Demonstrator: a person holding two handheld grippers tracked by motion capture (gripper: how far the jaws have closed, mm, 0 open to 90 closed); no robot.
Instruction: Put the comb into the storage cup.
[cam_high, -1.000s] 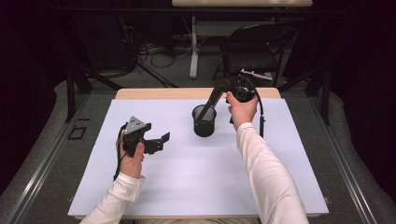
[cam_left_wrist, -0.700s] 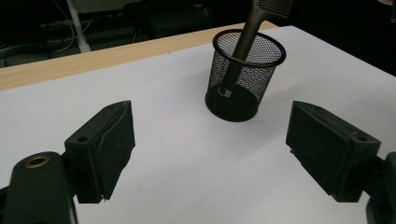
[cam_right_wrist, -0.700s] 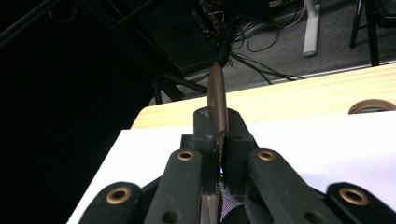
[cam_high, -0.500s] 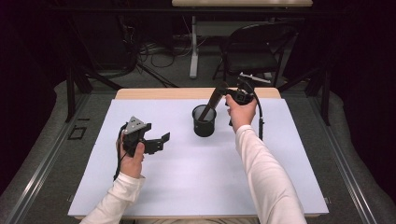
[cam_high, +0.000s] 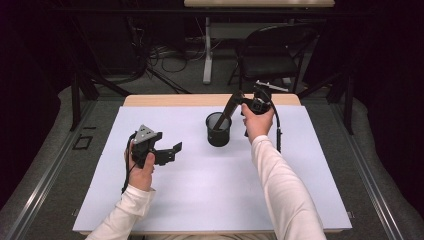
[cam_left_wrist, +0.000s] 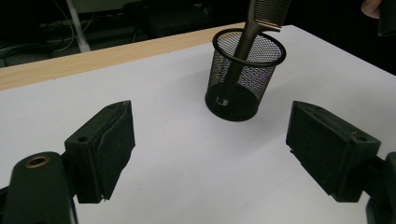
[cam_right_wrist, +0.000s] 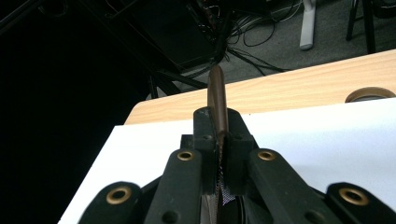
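White table (cam_high: 200, 200) — right gripper (cam_high: 234, 101) fingers clamped on comb (cam_left_wrist: 247, 37), left gripper (cam_high: 170, 151) fingers wide, empty.

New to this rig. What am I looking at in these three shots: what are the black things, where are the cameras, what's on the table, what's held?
No robot here: a person holds a hand-operated two-jaw gripper in each hand. The high view looks down on the white table from above the person's side. The other two cameras ride on the grippers and look along their black jaws. The left gripper is open with nothing between its jaws; its view looks across at a black mesh cup standing on the table. The right gripper is shut on a dark comb, seen edge-on in its own view. The comb slants down into the cup, handle end near the bottom.
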